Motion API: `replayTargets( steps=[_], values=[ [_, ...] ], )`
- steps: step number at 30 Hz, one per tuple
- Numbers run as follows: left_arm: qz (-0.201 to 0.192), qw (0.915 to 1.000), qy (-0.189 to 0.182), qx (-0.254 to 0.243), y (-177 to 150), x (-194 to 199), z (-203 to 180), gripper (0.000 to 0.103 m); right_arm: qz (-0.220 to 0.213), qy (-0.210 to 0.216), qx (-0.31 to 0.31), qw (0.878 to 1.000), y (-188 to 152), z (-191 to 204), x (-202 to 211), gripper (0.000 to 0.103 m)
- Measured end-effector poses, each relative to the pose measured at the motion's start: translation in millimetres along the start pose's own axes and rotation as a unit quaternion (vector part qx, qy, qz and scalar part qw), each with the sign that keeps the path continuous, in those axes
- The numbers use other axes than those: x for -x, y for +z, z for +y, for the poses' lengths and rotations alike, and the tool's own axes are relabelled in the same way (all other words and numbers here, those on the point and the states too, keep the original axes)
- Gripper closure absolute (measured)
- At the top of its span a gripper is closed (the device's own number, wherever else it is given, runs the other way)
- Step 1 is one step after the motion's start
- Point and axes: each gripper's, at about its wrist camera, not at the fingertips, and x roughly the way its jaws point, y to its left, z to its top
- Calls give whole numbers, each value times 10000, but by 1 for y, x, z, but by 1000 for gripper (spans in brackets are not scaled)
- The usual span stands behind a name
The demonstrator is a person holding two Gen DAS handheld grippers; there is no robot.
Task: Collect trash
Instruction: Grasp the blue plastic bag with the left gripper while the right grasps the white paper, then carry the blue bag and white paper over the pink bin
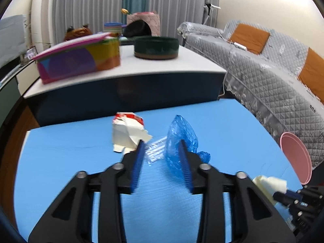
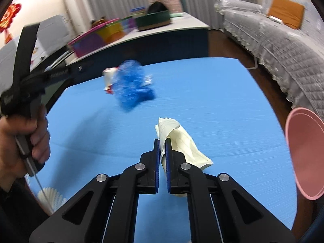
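Blue mat (image 1: 60, 151) covers the work surface, with a low table behind and a quilted sofa to the right. Leftmost trash is a crumpled white-and-red carton (image 1: 126, 133); just beside it lies a clear wrapper (image 1: 155, 151), then a blue bag (image 1: 180, 141). Left gripper (image 1: 163, 151) hangs over this cluster, jaws spread and gripping nothing, wrapper showing between them, the bag at the right finger. Further right, the right gripper (image 2: 162, 141) is pinched tight on a cream paper wad (image 2: 178, 139), lifted or barely resting on the mat, cannot tell which. Pink bin (image 2: 303, 151) sits at the mat's right edge. Judgement: left should commit to one item, centre the fingers over it and close fully before lifting; thin film slips easily. Right should carry its wad over the bin rim before releasing.
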Motion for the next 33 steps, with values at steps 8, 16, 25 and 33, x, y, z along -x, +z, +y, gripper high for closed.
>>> replayTargets(
  steps=[8,16,25,33],
  values=[
    [286,9994,2,-187,-6,-33,-14,60,63,-201,-198,9996,6,-21,-7,97],
    [402,9989,32,-230,-7,-42,-17,71,55,-302,-161,9994,4,-25,-6,97],
    [325,9992,120,-182,-6,-26,-12,102,-19,-389,-148,9991,3,-27,0,97],
    [118,9994,218,-227,-5,6,-17,102,-232,-432,-233,9985,6,-31,17,97]
  ],
)
